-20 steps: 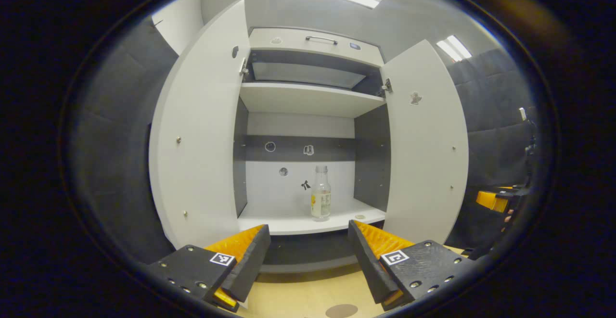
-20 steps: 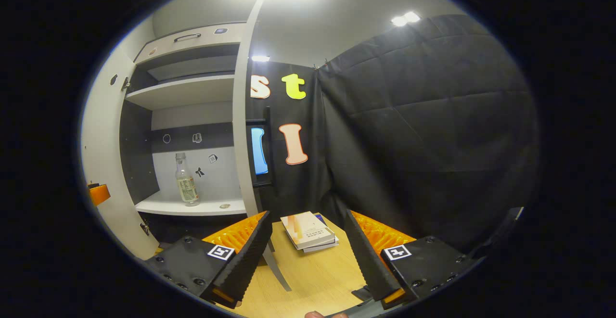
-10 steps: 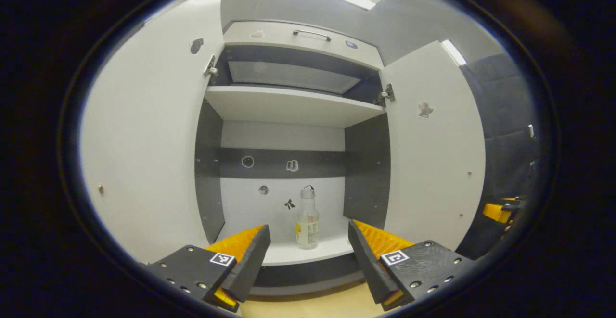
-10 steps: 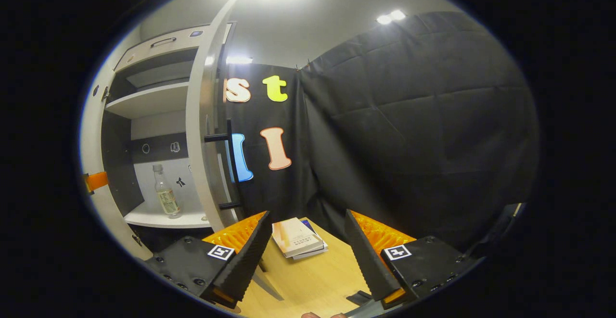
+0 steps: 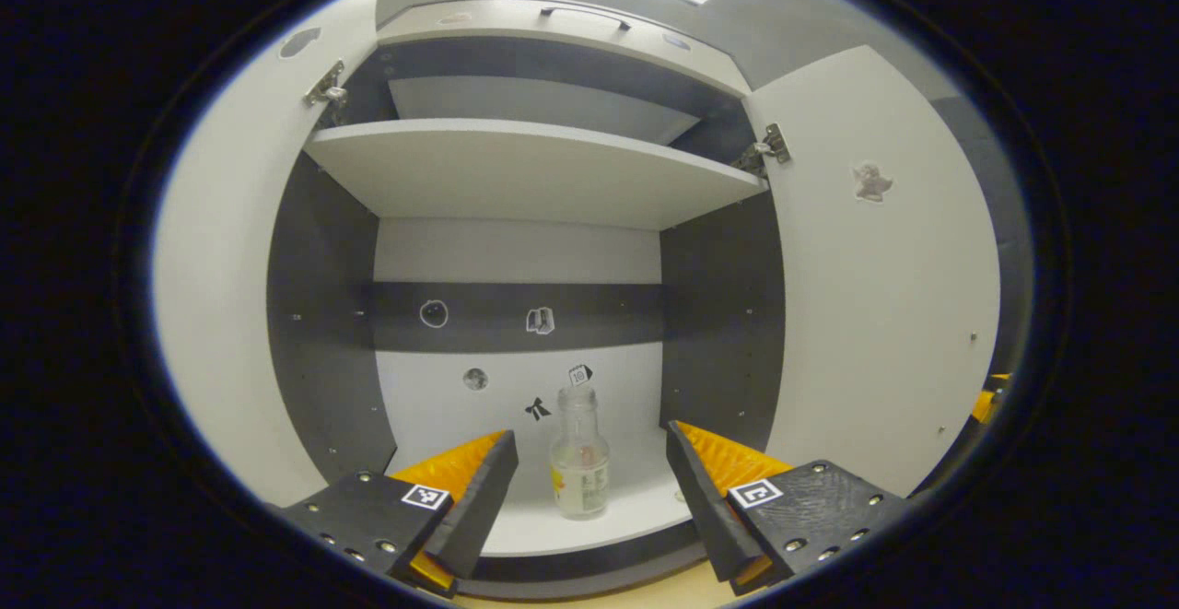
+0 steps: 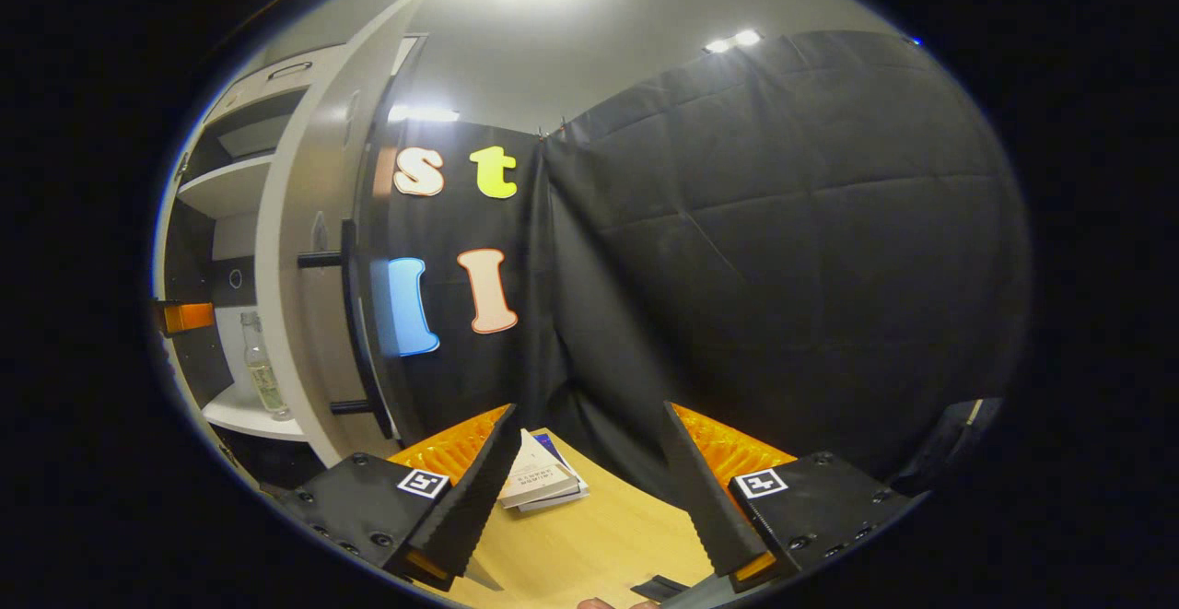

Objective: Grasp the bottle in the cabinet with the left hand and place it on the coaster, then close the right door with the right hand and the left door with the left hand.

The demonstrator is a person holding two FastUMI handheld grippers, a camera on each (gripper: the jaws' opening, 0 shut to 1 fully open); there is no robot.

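The cabinet is standing wide open in the left gripper view, both doors swung out – left door and right door framing the inside. An upper shelf is spanning the top of the compartment, and small stickers are dotting the back panel. In the right gripper view the right door is showing edge-on, its dark bar handle facing the booth wall. A wooden table is lying below, with a stack of books resting on it. The bottle is standing upright on the lower shelf – capless, clear, labelled. The left gripper is hovering with fingers spread apart, bottle sitting between them but untouched. The right gripper is also holding its fingers apart over the table, gripping nothing.
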